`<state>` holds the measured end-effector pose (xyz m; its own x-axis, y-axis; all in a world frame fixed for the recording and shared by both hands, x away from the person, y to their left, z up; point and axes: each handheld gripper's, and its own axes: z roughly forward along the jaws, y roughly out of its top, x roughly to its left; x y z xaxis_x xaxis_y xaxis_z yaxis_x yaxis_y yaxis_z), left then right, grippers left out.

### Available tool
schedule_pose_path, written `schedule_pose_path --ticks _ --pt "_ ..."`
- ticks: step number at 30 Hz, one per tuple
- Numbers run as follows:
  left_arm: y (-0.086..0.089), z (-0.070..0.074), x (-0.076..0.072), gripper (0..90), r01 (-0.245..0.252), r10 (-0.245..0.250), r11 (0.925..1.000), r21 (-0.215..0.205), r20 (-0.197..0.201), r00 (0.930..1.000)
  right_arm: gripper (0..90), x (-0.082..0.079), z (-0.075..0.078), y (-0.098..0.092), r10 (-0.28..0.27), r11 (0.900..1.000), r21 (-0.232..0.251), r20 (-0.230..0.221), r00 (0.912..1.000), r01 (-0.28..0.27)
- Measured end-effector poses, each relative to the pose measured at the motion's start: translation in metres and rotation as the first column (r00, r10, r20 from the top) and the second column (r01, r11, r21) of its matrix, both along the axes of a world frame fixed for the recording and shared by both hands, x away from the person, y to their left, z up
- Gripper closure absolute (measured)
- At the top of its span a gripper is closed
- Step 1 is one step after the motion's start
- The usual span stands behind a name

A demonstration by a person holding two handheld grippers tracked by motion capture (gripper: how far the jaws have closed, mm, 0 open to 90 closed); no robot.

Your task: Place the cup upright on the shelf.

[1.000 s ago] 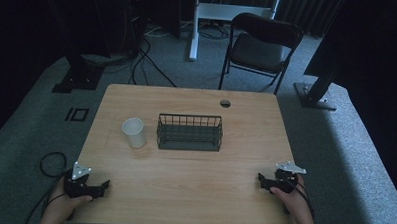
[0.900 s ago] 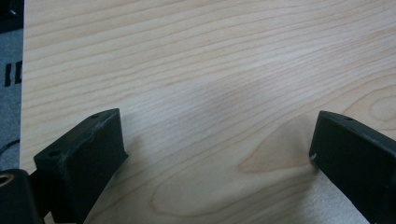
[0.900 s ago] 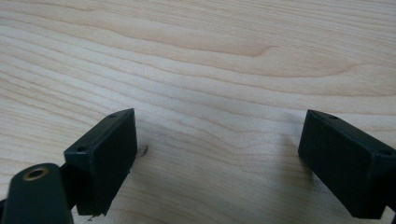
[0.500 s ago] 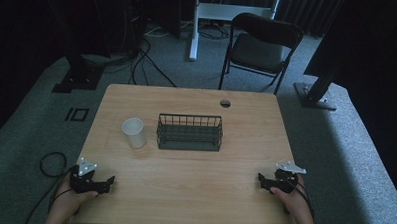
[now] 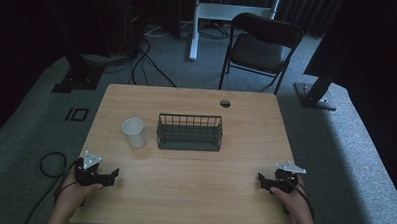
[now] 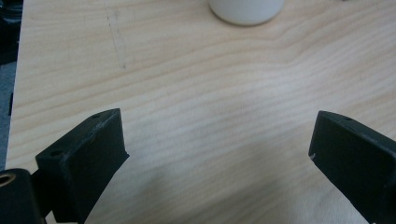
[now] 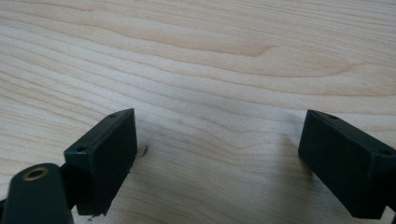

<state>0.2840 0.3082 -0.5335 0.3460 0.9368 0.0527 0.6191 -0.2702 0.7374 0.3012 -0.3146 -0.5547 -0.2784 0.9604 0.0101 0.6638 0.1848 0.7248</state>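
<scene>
- Left gripper (image 5: 109,176): jaws spread wide, near desk (image 5: 193,192) corner (white cup (image 5: 134,133) ahead).
- Right gripper (image 5: 264,180): jaws likewise spread, empty.
- Wire basket (image 5: 189,132): stood mid-desk.

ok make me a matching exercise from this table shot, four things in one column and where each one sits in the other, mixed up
Things:
1. white cup
2. wire basket
3. left gripper
4. right gripper

Places:
a. near right corner of the table
b. middle of the table
c. near left corner of the table
d. just left of the basket

Pairs: 1-d, 2-b, 3-c, 4-a
</scene>
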Motion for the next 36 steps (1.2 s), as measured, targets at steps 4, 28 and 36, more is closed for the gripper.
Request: schedule_pose_path --ticks 4,28,36 --pt "-0.003 0.002 0.004 4.1 -0.001 0.001 1.0000 0.000 0.012 0.9999 11.1 0.000 0.000 0.000 0.000 1.000 0.000 0.000 1.0000 0.000" --pt "-0.021 0.019 0.038 4.5 0.010 -0.004 0.9989 -0.046 0.115 0.9934 11.1 0.000 0.000 0.000 0.000 1.000 0.000 -0.001 1.0000 0.000" --pt "-0.028 0.023 0.050 4.6 0.008 0.006 0.9965 -0.083 0.168 0.9858 11.1 0.000 0.000 0.000 0.000 1.000 0.000 -0.001 1.0000 0.000"
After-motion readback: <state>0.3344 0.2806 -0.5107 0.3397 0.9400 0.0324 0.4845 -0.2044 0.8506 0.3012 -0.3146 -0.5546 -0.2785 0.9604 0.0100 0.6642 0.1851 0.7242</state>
